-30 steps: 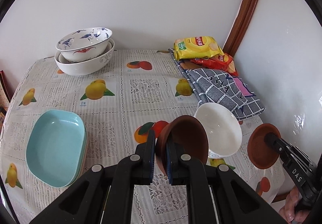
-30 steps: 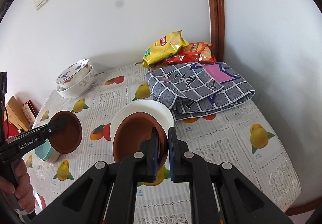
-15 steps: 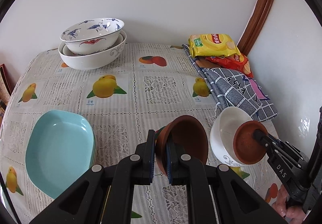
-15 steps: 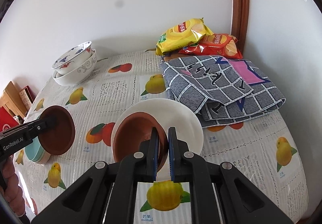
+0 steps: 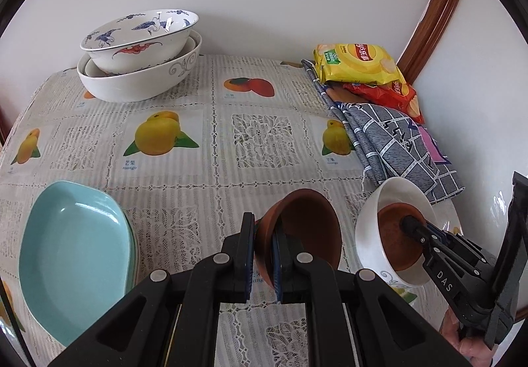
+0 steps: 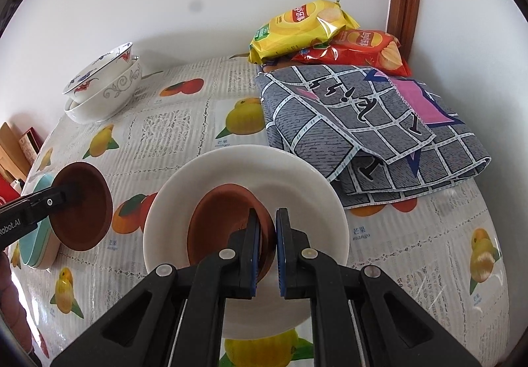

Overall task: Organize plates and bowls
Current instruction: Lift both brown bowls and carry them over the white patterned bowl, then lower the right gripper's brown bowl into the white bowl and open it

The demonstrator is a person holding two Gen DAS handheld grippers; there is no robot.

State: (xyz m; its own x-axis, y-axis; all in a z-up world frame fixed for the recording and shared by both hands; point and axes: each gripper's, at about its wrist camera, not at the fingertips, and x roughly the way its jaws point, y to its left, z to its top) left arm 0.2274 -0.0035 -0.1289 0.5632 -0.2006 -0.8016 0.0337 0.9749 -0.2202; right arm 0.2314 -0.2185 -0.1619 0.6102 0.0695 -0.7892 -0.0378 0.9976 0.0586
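My left gripper (image 5: 264,231) is shut on the rim of a brown bowl (image 5: 307,228), held tilted above the tablecloth; this bowl also shows in the right wrist view (image 6: 82,205). My right gripper (image 6: 265,221) is shut on the rim of a second brown bowl (image 6: 224,221), which sits low inside a white bowl (image 6: 297,188) on the table. In the left wrist view the white bowl (image 5: 369,228) stands at the right with the second brown bowl (image 5: 392,241) in it.
A stack of light blue dishes (image 5: 72,254) lies at the front left. Two stacked patterned bowls (image 5: 138,60) stand at the back left. A folded grey cloth (image 6: 363,122) and snack bags (image 6: 303,27) lie at the back right by the wall.
My right gripper carried its brown bowl from beside the white bowl down into it. My left gripper moved forward a little with its bowl still held.
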